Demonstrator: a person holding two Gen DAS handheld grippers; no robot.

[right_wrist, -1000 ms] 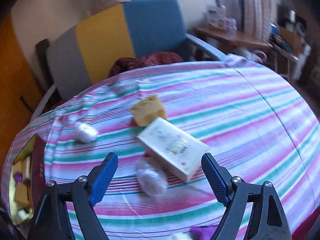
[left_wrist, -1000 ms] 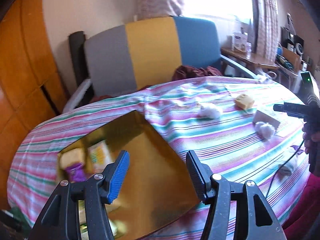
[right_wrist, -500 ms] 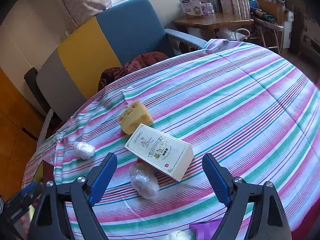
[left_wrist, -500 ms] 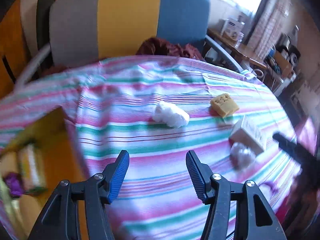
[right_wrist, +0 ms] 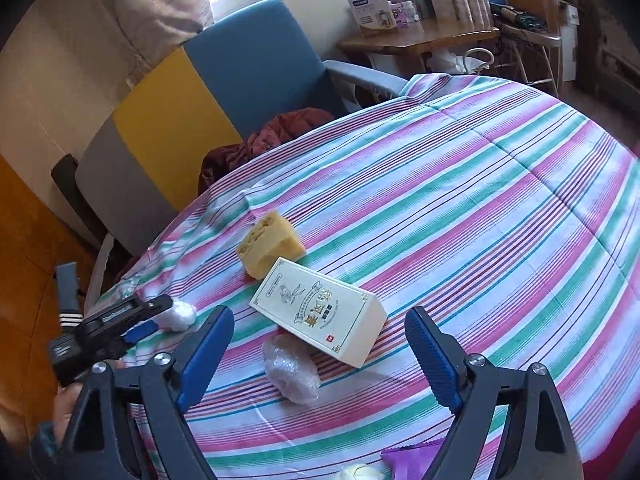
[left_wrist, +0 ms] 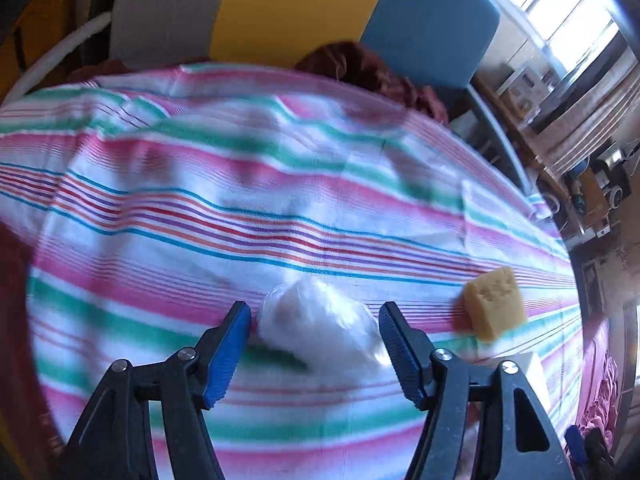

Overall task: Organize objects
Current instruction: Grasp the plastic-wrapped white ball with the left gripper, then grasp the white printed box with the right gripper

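Note:
A white plastic-wrapped bundle [left_wrist: 320,322] lies on the striped tablecloth [left_wrist: 200,216]. It sits between the blue pads of my left gripper [left_wrist: 316,340], whose jaws are opening and do not press on it. The right wrist view shows that left gripper [right_wrist: 160,316] at the same bundle [right_wrist: 180,314]. My right gripper [right_wrist: 320,336] hangs open above a cream printed box [right_wrist: 320,312] and a clear wrapped bundle [right_wrist: 290,368], holding nothing. A yellow sponge [right_wrist: 270,244] lies behind the box and also shows as a sponge [left_wrist: 494,306] right of the left gripper.
A grey, yellow and blue armchair [right_wrist: 208,92] with a dark red cloth [right_wrist: 276,132] stands behind the table. A wooden side table [right_wrist: 420,40] carries boxes at the back right. A purple item [right_wrist: 412,456] and a pale round thing [right_wrist: 358,472] lie at the front edge.
My left gripper swept right from the golden tray to the white bundle and dropped towards it, its jaws spreading wider. The right gripper rolled slightly over the box.

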